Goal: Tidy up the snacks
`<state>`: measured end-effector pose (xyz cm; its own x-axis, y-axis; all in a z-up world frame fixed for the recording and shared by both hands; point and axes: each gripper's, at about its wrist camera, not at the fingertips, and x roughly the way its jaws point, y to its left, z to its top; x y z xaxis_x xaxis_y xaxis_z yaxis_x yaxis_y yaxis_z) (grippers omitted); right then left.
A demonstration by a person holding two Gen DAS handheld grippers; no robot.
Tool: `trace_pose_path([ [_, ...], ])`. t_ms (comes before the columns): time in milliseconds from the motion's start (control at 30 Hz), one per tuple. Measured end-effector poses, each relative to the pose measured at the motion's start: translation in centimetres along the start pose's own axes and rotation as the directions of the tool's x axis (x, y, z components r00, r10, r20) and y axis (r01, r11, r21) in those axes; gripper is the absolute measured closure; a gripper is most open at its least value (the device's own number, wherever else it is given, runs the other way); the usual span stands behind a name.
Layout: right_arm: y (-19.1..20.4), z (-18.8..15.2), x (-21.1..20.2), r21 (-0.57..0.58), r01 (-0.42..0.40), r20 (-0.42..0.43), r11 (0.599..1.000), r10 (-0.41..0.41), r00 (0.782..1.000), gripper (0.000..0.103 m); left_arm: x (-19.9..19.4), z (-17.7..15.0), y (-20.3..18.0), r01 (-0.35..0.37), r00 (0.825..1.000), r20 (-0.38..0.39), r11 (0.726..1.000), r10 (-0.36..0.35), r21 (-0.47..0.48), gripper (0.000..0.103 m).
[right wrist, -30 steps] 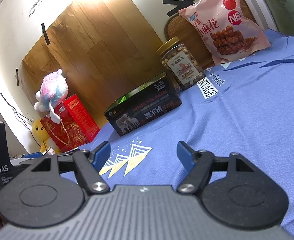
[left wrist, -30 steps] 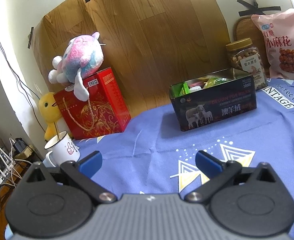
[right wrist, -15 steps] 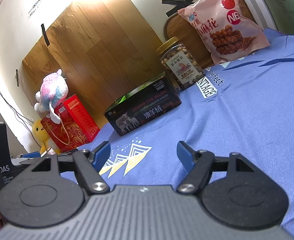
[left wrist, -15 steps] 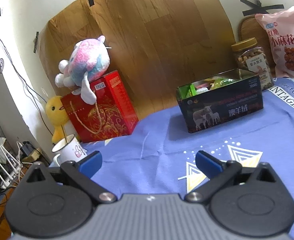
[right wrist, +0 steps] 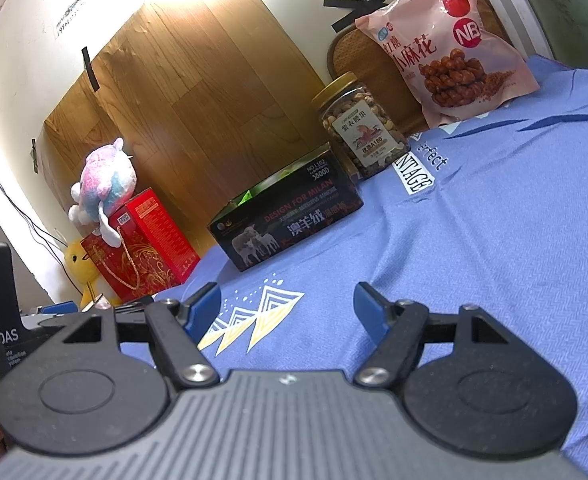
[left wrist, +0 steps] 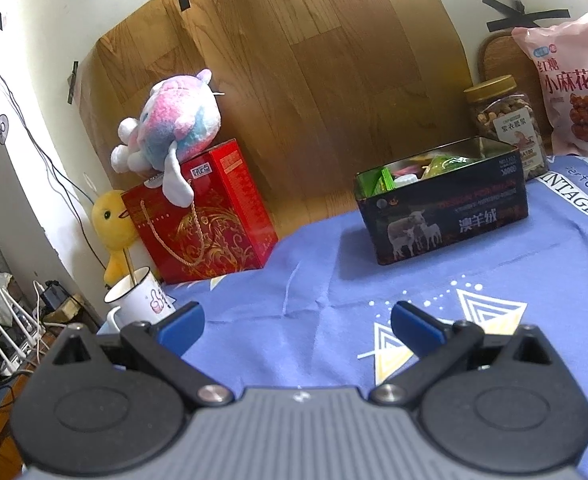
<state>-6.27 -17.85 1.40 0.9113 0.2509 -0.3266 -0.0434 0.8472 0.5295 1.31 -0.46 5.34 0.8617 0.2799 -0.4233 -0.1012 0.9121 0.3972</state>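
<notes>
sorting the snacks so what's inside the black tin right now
The black tin is open. Green packets and a few other bright wrappers, one yellow-green, show above its rim. Its front wall hides everything lower down, so how many there are cannot be told.

Ahead of the tongs, a black rectangular metal tin reads "DESIGN FOR MILAN" and "3600D"; the clear plastic nut jar beyond shows "A180"; the pink snack bag at far right "NB"; the blue cloth "NTAGE".

home – plush toy | gift box | mug – lived-in room
</notes>
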Motion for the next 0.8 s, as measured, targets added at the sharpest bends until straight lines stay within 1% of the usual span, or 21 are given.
trace_pose_path([
  [100, 0.04, -0.02, -0.02, -0.001, 0.000, 0.001, 1.000, 0.000, 1.000, 0.028, -0.10, -0.03, -0.08, 0.008, 1.000, -0.006, 1.000, -0.008, 0.002, 0.000],
  [267, 0.01, 0.01, -0.02, 0.000, 0.000, 0.001, 1.000, 0.000, 1.000, 0.028, -0.18, -0.02, -0.14, 0.055, 0.998, -0.034, 0.998, -0.055, -0.007, 0.000],
  [467, -0.03, 0.05, -0.02, -0.001, -0.001, 0.000, 1.000, 0.001, 1.000, 0.028, -0.09, -0.07, -0.20, 0.131, 0.988, -0.074, 0.991, -0.132, -0.026, 0.000],
  [800, -0.13, 0.13, -0.14, 0.002, 0.000, 0.001, 1.000, 0.000, 1.000, 0.028, -0.06, -0.07, -0.53, 0.133, 0.988, -0.079, 0.991, -0.133, -0.012, 0.000],
])
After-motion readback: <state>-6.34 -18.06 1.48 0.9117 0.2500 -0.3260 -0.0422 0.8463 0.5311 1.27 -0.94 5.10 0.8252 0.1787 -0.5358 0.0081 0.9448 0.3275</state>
